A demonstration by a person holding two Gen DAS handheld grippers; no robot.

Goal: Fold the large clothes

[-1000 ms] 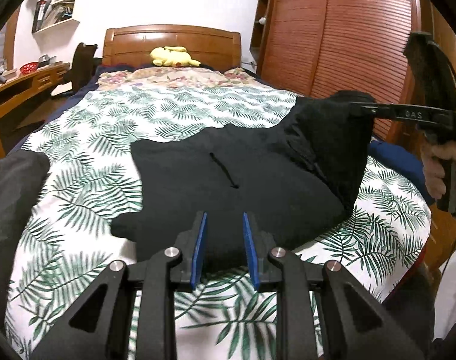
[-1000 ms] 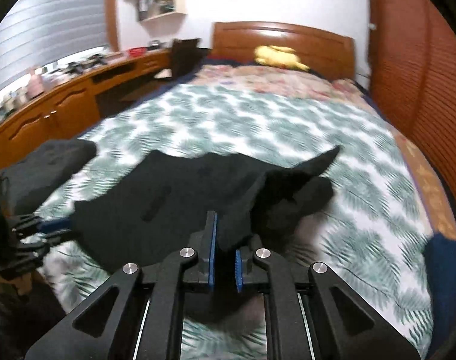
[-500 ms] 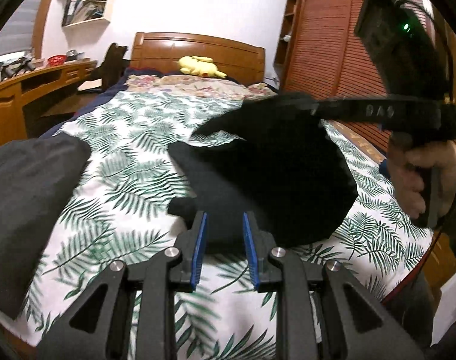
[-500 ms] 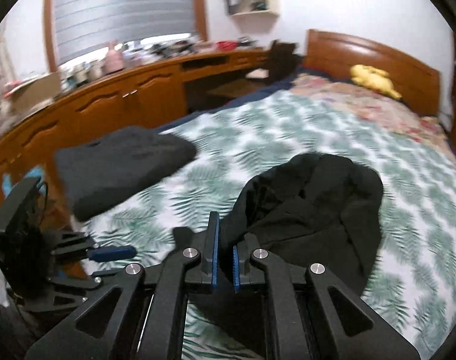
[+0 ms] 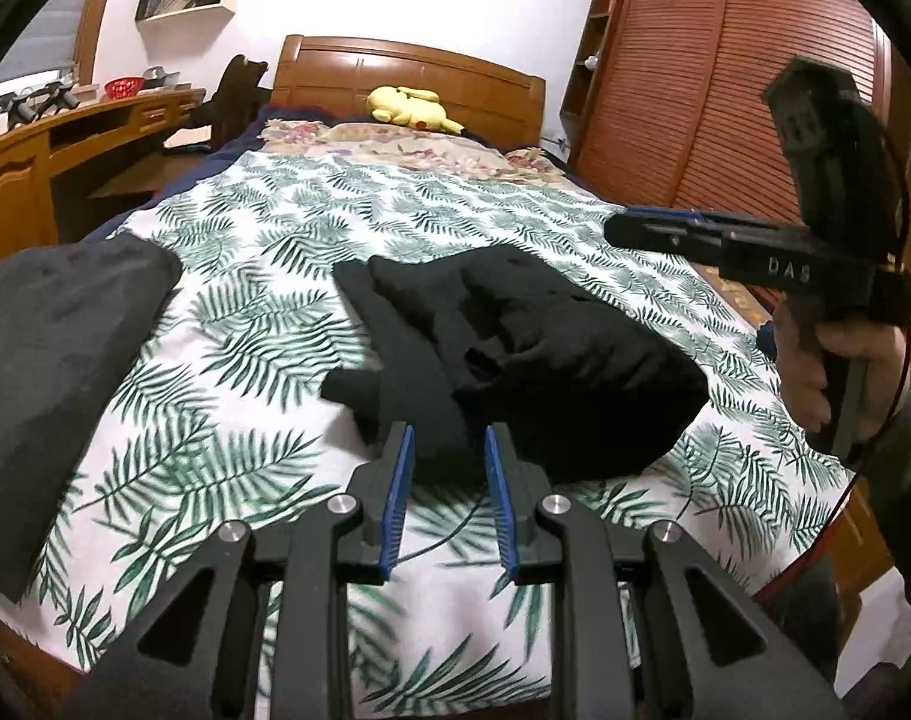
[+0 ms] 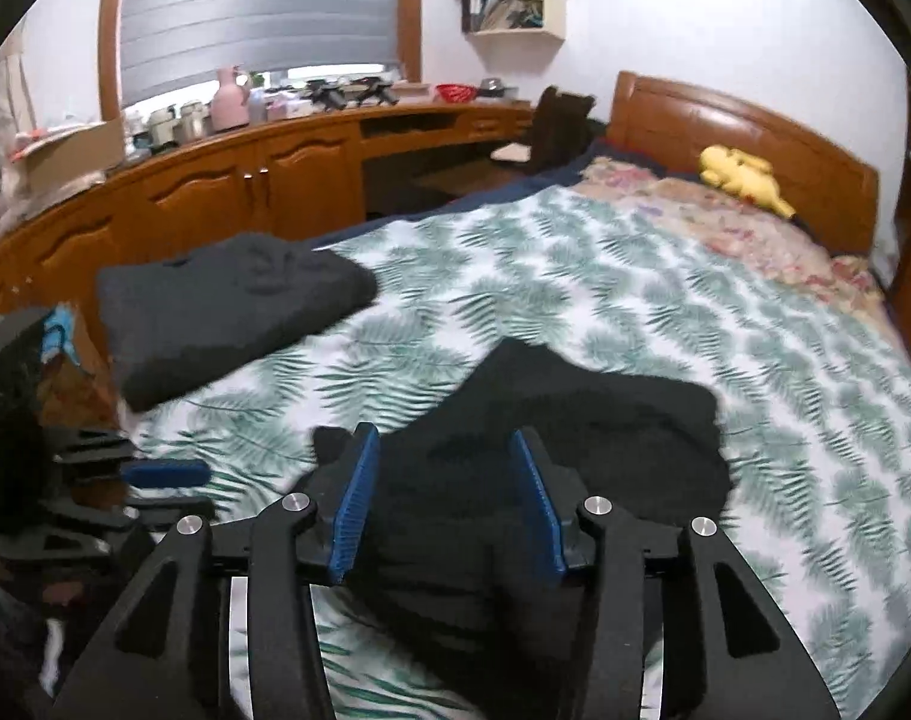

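Observation:
A black garment [image 5: 545, 348] lies bunched and folded over itself on the leaf-print bed cover [image 5: 263, 324]. My right gripper [image 5: 620, 225] hangs above its right side, held by a hand [image 5: 839, 366]. Its jaws are opening and hold nothing. In the right wrist view the black garment [image 6: 575, 420] shows below and between the parted pads of the right gripper [image 6: 443, 433]. My left gripper [image 5: 446, 438] sits at the garment's near edge, its jaws a narrow gap apart, and dark cloth shows beyond the gap. Seen from the right, the left gripper [image 6: 206, 489] stands just short of the cloth.
A folded dark grey garment [image 5: 53, 330] lies at the bed's left edge; it also shows as the grey garment [image 6: 227, 306]. A yellow plush toy [image 5: 410, 108] rests by the headboard. A wooden desk [image 6: 245, 168] runs along the left, a slatted wardrobe [image 5: 725, 90] along the right.
My right gripper carried the garment's right side up and over to the left, then let go. The cloth has dropped into a folded heap. The left gripper has barely shifted.

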